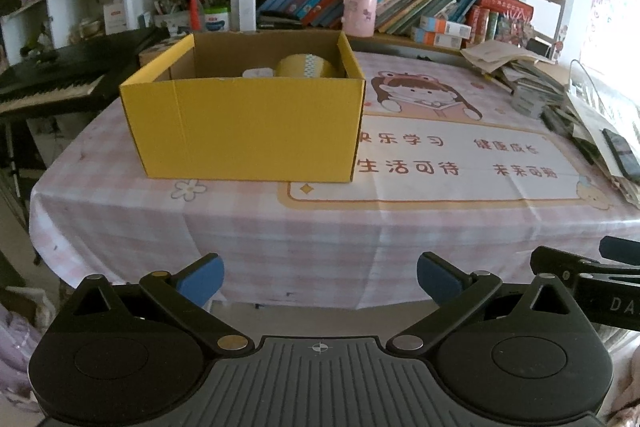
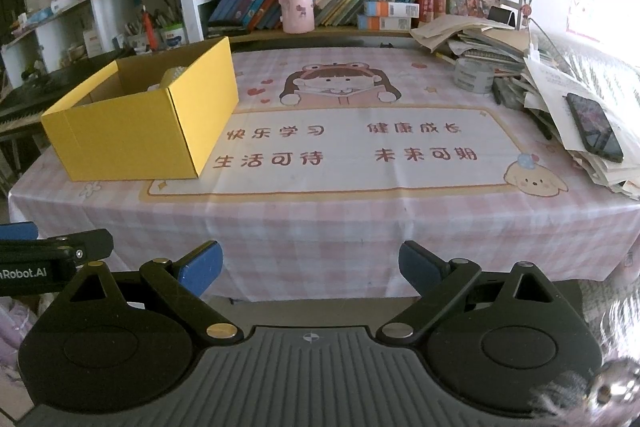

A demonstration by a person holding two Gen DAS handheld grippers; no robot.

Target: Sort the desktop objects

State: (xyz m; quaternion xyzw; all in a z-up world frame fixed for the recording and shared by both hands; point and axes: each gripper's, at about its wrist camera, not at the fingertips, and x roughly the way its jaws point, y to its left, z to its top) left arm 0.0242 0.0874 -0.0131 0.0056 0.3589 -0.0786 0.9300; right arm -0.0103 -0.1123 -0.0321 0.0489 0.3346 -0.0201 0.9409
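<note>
A yellow cardboard box (image 1: 244, 127) stands open on the left of the table; it also shows in the right wrist view (image 2: 140, 123). Inside it lie a roll of yellowish tape (image 1: 306, 67) and a small white object (image 1: 258, 73). A grey tape roll (image 2: 474, 75) sits at the far right beside a paper pile. My left gripper (image 1: 320, 277) is open and empty, held off the table's front edge. My right gripper (image 2: 310, 267) is open and empty too, just right of the left one.
The table (image 2: 320, 219) has a pink checked cloth with a cartoon print. A stack of books and papers (image 2: 520, 67) with a black phone (image 2: 594, 127) fills the right side. Bookshelves and a pink cup (image 2: 295, 3) stand behind. A keyboard piano (image 1: 52, 83) is at left.
</note>
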